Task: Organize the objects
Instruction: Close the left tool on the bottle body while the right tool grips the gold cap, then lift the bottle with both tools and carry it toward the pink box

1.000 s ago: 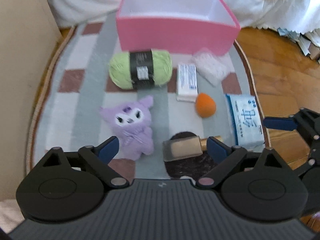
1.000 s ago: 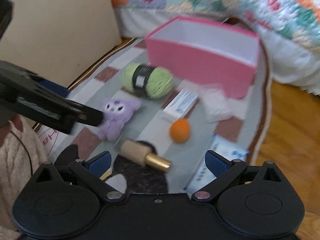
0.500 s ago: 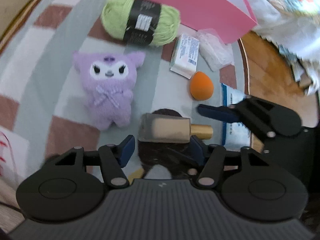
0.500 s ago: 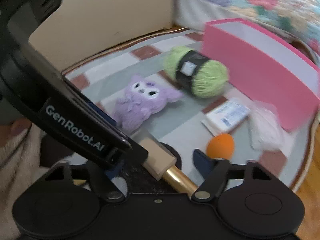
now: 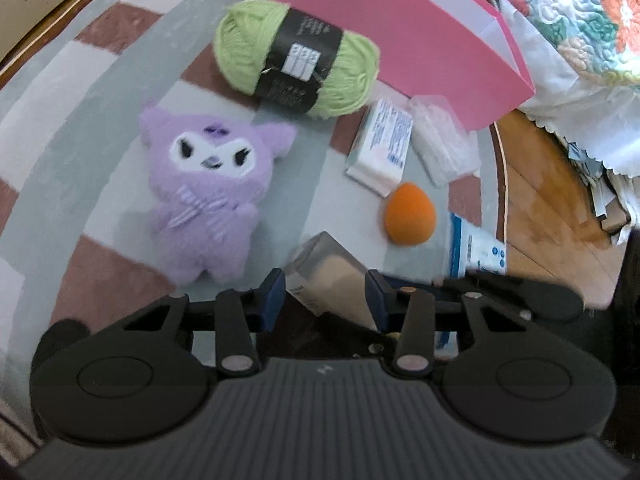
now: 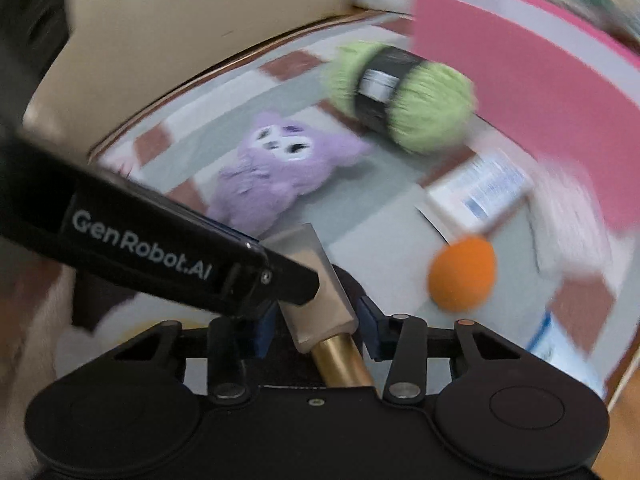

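I've got both grippers on the foundation bottle (image 5: pixel 326 280) at the rug's (image 5: pixel 60 148) near edge: left gripper (image 5: pixel 326 300) pinching its glass body, right gripper (image 6: pixel 316 326) closing by the gold cap (contact unclear). Firm up w/ both before lifting toward the pink box (image 5: pixel 400 32).

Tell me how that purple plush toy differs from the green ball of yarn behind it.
The purple plush toy is a flat, face-up figure with ears, a white face and a striped bow; the green ball of yarn is a plump roll lying on its side. The yarn wears a black paper band around its middle; the toy has none. The yarn lies nearer the pink box. Both look soft and rest untouched on the checked rug.
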`<action>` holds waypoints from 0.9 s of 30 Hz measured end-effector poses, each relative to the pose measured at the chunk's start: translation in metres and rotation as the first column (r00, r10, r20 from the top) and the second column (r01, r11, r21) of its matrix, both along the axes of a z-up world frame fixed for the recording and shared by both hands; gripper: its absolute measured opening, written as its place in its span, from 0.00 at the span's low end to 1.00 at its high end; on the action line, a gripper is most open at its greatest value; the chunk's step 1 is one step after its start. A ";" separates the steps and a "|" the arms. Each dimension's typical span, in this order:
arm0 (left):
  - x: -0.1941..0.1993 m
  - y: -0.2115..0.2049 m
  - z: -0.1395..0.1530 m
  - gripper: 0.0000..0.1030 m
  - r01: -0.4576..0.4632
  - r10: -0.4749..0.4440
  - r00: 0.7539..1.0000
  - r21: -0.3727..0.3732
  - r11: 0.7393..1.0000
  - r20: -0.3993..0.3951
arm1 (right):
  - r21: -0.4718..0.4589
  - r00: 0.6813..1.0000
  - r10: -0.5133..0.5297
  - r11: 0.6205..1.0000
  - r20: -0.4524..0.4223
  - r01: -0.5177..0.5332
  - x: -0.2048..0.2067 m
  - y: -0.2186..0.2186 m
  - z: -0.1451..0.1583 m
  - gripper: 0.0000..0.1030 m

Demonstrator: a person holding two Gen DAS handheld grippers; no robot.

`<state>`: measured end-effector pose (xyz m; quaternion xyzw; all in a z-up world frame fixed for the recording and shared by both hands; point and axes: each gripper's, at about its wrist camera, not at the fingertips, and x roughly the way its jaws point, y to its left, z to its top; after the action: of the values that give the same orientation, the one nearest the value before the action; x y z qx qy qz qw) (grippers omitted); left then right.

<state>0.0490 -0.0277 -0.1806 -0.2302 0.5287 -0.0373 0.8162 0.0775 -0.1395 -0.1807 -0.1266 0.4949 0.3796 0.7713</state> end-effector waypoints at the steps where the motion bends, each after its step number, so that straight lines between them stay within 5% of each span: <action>1: 0.002 -0.004 -0.002 0.41 0.008 -0.008 1.000 0.016 1.000 0.005 | 0.018 0.998 -0.057 0.998 -0.017 0.057 0.001 -0.004 -0.002 0.47; 4: 0.004 -0.008 -0.005 0.39 0.017 -0.017 1.000 -0.025 1.000 -0.002 | 0.085 0.967 -0.239 0.965 -0.090 0.246 -0.002 -0.018 -0.010 0.47; 8: 0.000 -0.007 -0.014 0.39 0.009 -0.012 1.000 -0.081 0.997 -0.026 | 0.072 0.935 -0.343 0.934 -0.084 0.349 -0.015 -0.017 -0.009 0.45; 13: -0.005 -0.011 -0.014 0.38 0.018 -0.018 1.000 -0.059 0.998 -0.012 | 0.004 0.957 -0.285 0.958 -0.043 0.286 -0.029 -0.004 -0.003 0.42; 27: -0.014 -0.015 0.011 0.37 0.070 -0.070 0.997 -0.007 0.998 0.011 | 0.013 0.958 -0.285 0.958 -0.022 0.285 -0.033 -0.004 0.006 0.40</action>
<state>0.0348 -0.0428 -0.1693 -0.2144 0.5318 -0.0692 0.8163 0.0448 -0.1434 -0.1751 -0.0441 0.5125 0.2698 0.8140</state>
